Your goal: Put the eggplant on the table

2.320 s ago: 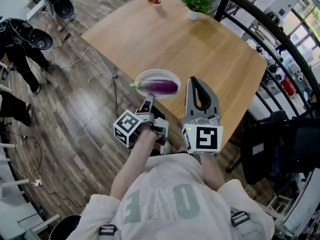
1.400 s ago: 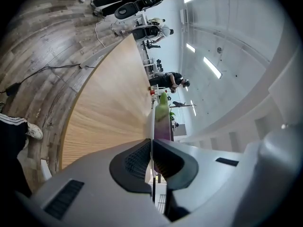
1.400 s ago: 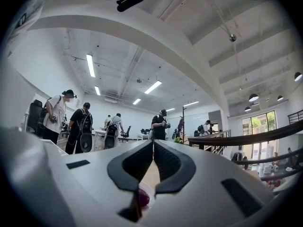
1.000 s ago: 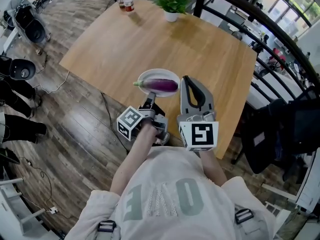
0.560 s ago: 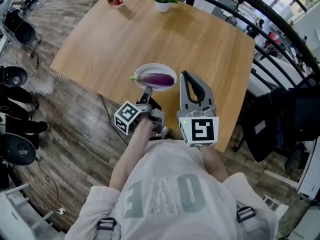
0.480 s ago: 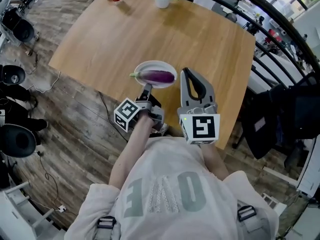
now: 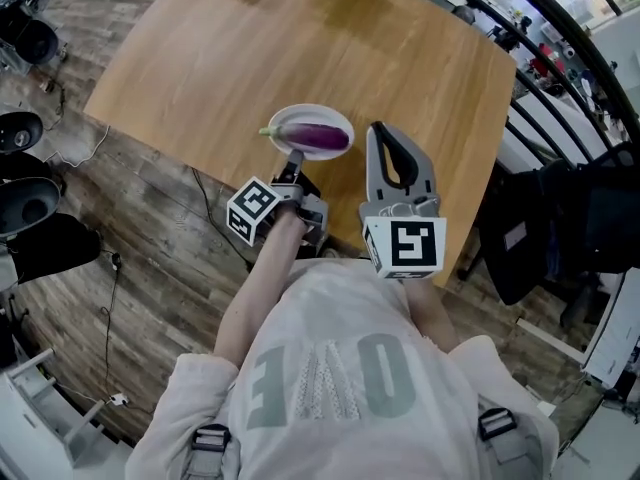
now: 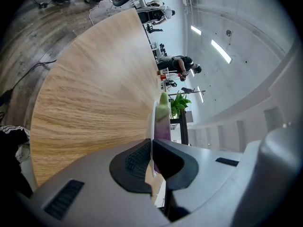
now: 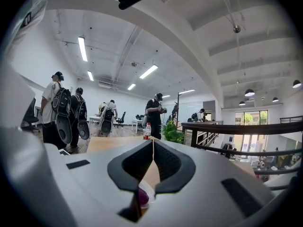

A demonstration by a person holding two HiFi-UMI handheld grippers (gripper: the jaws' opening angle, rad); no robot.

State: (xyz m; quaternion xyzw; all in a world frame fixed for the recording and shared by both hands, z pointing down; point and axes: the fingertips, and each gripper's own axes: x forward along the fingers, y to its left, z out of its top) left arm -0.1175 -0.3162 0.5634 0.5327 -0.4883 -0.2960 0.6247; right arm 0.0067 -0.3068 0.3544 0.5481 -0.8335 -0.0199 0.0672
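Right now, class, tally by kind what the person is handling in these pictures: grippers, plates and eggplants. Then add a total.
Grippers: 2 (left gripper, right gripper)
Plates: 1 (plate, its rim pinched by the left gripper)
Eggplants: 1 (eggplant, lying on the plate)
Total: 4

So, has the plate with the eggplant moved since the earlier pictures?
Yes. The plate with the eggplant overlapped the near edge of the table before; now it is farther in over the wood, clear of that edge.
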